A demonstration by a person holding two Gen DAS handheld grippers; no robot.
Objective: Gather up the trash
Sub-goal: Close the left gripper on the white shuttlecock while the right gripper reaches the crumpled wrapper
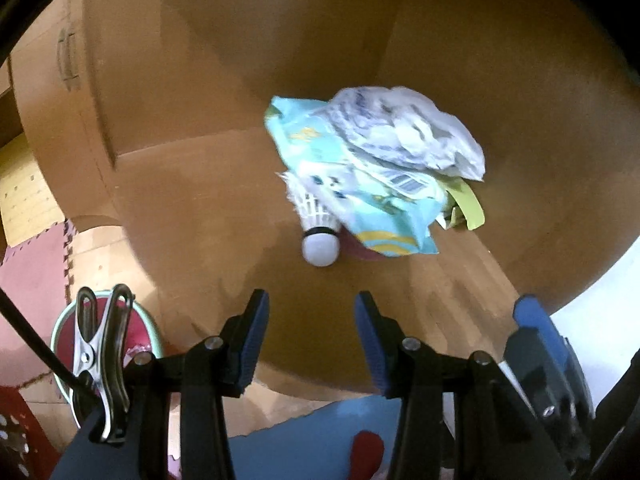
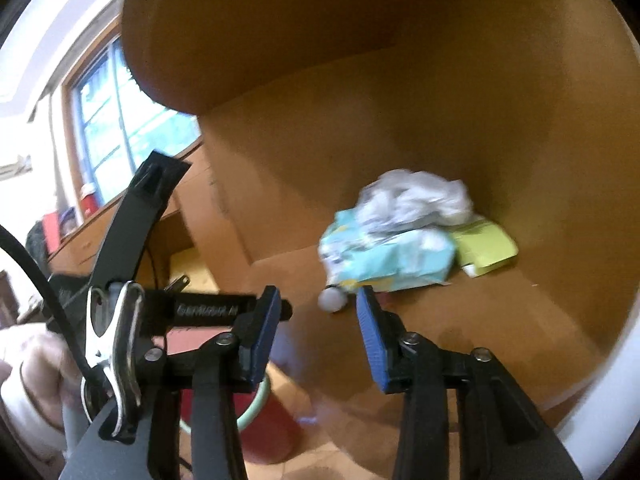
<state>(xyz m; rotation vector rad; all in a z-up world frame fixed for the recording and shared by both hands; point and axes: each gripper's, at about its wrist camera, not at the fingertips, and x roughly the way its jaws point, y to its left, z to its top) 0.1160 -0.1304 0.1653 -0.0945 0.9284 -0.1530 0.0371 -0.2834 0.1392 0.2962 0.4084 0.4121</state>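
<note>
Both tongs (image 1: 311,306) (image 2: 318,305) wide, empty.

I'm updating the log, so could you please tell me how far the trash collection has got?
Done: a crumpled paper, a teal wrapper, a green packet and a shuttlecock lie in the cardboard box. In hand: nothing; left gripper and right gripper are open. No loose trash shows outside.

Ahead of your left hand-held gripper (image 1: 311,332), inside the cardboard box (image 1: 192,184), a crumpled paper (image 1: 408,132) lies on a wrapper (image 1: 360,200). A shuttlecock (image 1: 318,236) sits just before the wrapper, nearest you. A cup (image 1: 64,332) stands left, outside the box.
</note>
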